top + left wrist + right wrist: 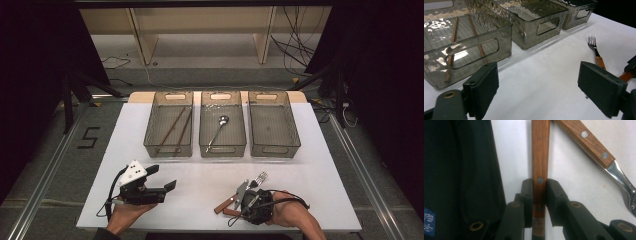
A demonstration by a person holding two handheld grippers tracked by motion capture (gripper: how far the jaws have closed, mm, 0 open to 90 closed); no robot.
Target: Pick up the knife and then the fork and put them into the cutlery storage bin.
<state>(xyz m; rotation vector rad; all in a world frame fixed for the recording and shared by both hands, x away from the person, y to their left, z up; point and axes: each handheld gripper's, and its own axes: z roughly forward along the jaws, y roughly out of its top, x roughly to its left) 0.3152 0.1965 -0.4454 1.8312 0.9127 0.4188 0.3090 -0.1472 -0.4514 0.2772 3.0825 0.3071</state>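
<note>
My right gripper [238, 200] [539, 183] sits at the near right of the white table [200, 170], shut on the wooden handle of a knife [540, 157]; both pads press the handle close to where the blade begins. The knife's grey blade [241, 189] points toward the bins. A wooden-handled fork [596, 147] [260, 176] [596, 50] lies right beside it, angled away and untouched. At the near left my left gripper [162, 176] [540, 82] is held open above the bare table, with nothing between its pads.
Three clear smoky bins stand in a row at the back: the left bin [169, 145] holds two chopsticks [453, 37], the middle bin [223, 146] a spoon [218, 129], and the right bin [274, 146] has nothing in it. A dark shape [461, 175] covers the left of the right gripper view.
</note>
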